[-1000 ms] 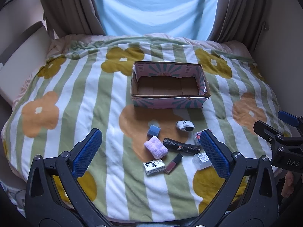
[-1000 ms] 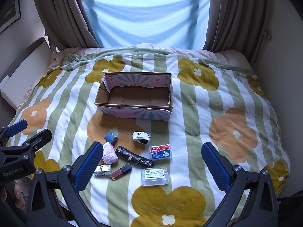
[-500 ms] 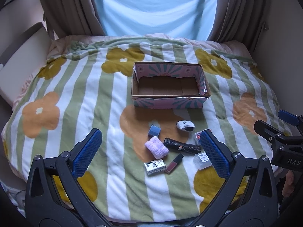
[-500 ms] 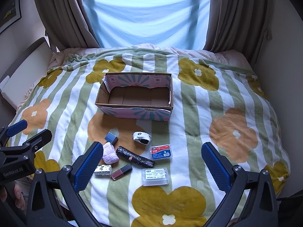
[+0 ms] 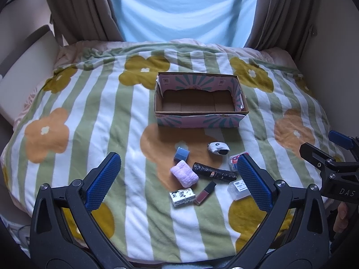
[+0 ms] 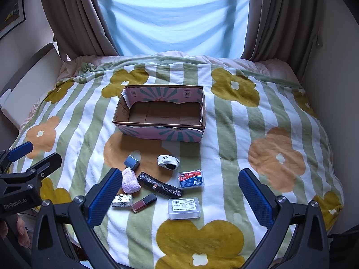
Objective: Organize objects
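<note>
Both tools, left (image 5: 178, 174) and right (image 6: 180, 191), hover released, grasping nothing, above the bed (image 6: 258, 121). The cardboard box (image 6: 161, 132) sits beyond small items, including a pink cloth (image 6: 130, 181).

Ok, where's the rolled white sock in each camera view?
Left wrist: the sock lies right of centre, just in front of the box's right half.
Right wrist: the sock lies just left of centre, in front of the box.
Shared landmark: the black tube lies just nearer than the sock.
</note>
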